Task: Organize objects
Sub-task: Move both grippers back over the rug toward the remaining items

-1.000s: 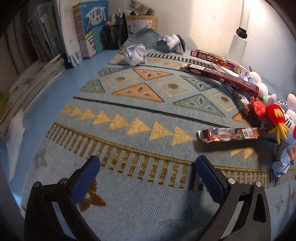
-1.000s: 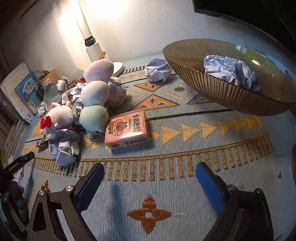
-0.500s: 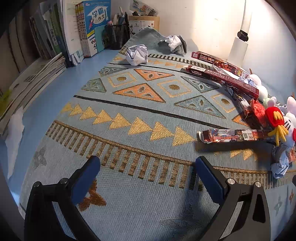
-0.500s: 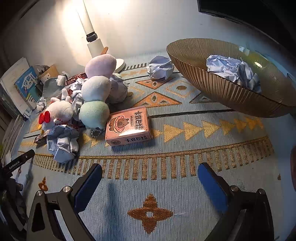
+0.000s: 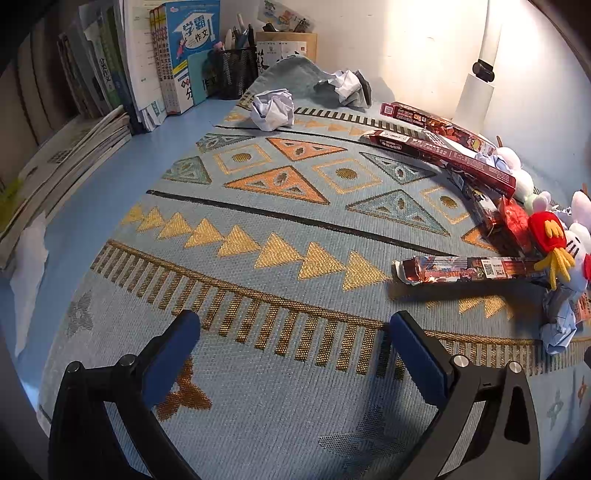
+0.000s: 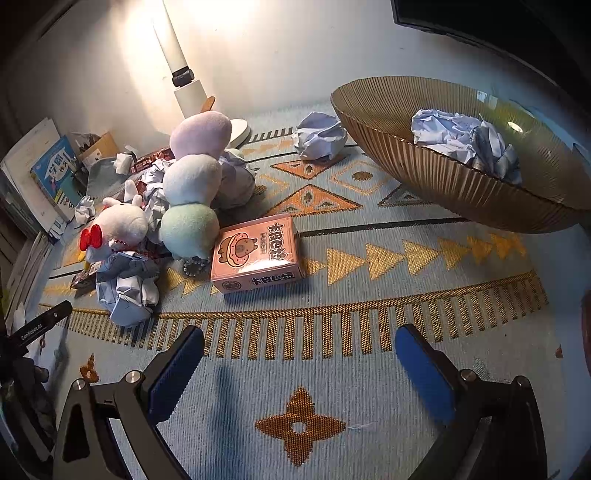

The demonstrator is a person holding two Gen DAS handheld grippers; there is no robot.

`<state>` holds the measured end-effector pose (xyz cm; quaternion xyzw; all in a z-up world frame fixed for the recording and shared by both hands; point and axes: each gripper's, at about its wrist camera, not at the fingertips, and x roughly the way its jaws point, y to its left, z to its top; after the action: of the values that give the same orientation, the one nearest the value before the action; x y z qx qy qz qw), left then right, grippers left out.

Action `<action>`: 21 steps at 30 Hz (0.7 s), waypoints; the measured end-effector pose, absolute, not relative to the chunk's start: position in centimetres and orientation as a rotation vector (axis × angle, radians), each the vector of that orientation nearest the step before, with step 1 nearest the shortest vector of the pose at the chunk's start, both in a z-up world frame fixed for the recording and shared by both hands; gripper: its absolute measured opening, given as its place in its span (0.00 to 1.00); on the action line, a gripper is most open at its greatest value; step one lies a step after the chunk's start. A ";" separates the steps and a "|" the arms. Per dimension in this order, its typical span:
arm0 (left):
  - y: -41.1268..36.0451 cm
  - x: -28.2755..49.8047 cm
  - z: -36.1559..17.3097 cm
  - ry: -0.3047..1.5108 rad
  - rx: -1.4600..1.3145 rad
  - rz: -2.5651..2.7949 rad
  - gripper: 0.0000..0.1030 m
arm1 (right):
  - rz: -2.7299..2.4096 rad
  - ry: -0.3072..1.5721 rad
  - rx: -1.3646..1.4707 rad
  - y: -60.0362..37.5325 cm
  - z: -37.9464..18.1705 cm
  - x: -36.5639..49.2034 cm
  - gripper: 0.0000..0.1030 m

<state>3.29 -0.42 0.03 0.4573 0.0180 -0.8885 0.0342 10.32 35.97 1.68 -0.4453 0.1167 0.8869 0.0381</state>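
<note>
The blue book [image 5: 192, 33] standing at the back of the desk reads "学霸 作文" on its cover. The pink box [image 6: 256, 251] carries Chinese characters, seen upside down, that look like "卡皮巴拉". A black bar [image 6: 40, 323] at the left edge of the right wrist view is printed "GenRobot.AI". QR codes show on the long red cartons [image 5: 469, 267], their small print unreadable.

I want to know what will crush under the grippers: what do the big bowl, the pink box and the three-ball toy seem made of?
Big bowl: amber and glossy with fine ribs, probably glass or clear plastic; hard to tell which.
Pink box: printed cardboard with a slight sheen and crisp folded edges.
Three-ball toy: matte, fuzzy plush fabric, apparently soft-stuffed.
The crumpled paper in the bowl shows sharp creases.
</note>
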 end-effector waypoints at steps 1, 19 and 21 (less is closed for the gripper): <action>-0.4 3.3 0.0 0.056 1.406 -2.732 1.00 | 2.720 0.358 -1.366 36.0 1.7 10.3 1.00; -7.5 -10.2 4.6 0.297 1.233 -2.910 0.98 | 2.850 0.491 -1.211 34.3 6.4 6.2 0.95; -7.1 -12.5 3.6 0.237 1.248 -2.896 0.98 | 2.857 0.497 -1.194 34.0 6.8 4.1 0.92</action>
<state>-12.51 -7.11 3.65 0.3946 0.0750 -0.9157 -0.0104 4.13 34.02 6.79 -0.3807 0.1586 0.9110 0.0029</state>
